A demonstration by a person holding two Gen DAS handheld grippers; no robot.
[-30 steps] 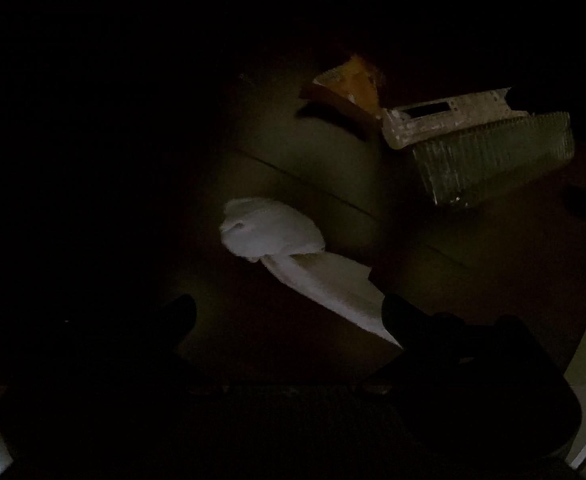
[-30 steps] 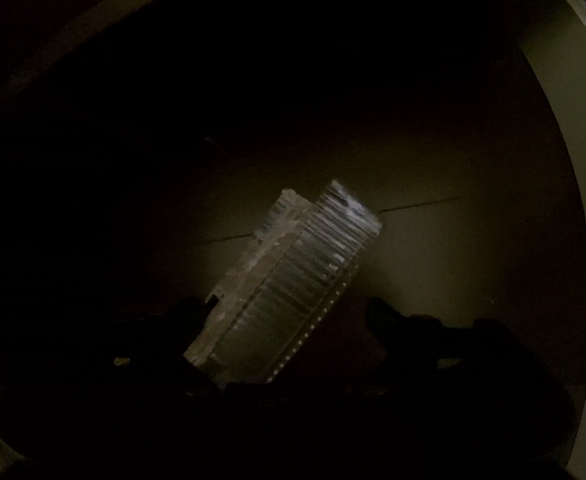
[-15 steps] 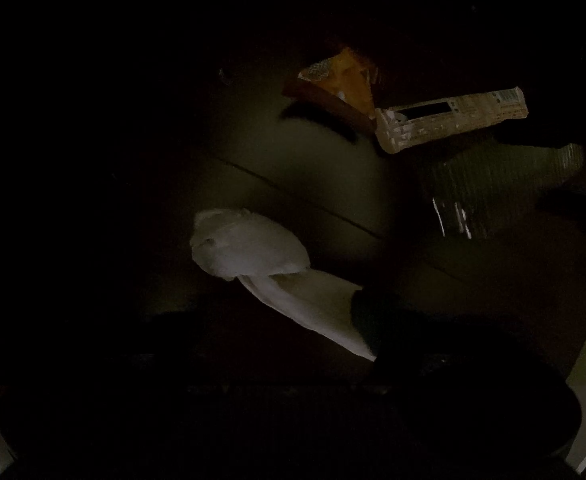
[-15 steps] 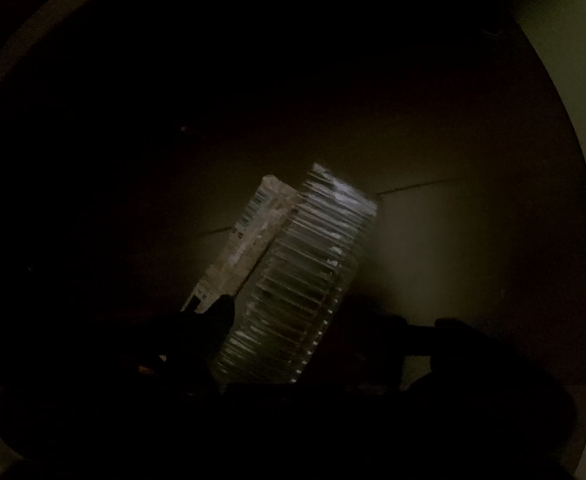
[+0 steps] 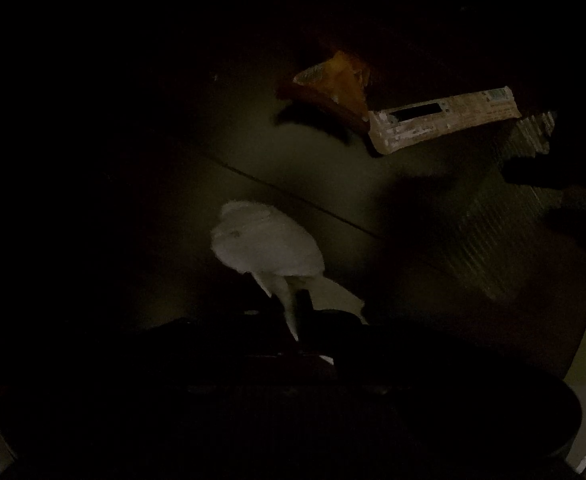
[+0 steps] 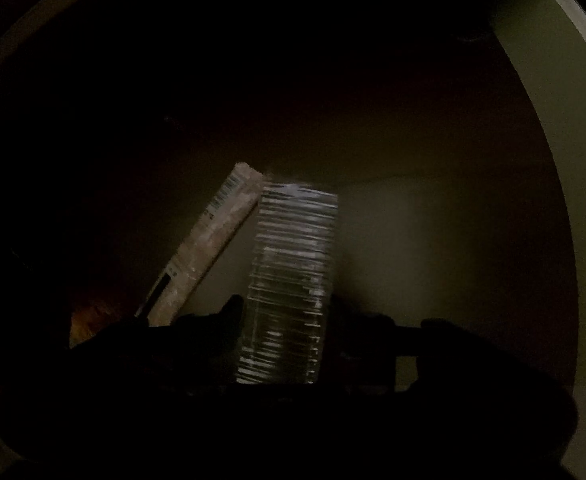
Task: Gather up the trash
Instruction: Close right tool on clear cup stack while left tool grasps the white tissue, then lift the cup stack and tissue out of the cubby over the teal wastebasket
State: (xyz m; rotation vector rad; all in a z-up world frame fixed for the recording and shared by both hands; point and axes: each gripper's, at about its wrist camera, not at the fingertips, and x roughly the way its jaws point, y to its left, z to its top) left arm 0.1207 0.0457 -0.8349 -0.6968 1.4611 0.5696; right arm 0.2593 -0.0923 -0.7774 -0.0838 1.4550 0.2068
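2 tongs grip: left tongs (image 5: 299,316) pinch tissue (image 5: 267,242), right tongs (image 6: 285,308) clamp ribbed cup (image 6: 291,280).

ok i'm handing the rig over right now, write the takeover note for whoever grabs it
Left gripper: shut on the white tissue.
Right gripper: shut on the clear ribbed cup.
On the floor: snack bar wrapper and orange wrapper, neither held.
Done: tissue and cup gripped.
Left: bin both, then collect the two wrappers. No bin in view; the scene is very dark.
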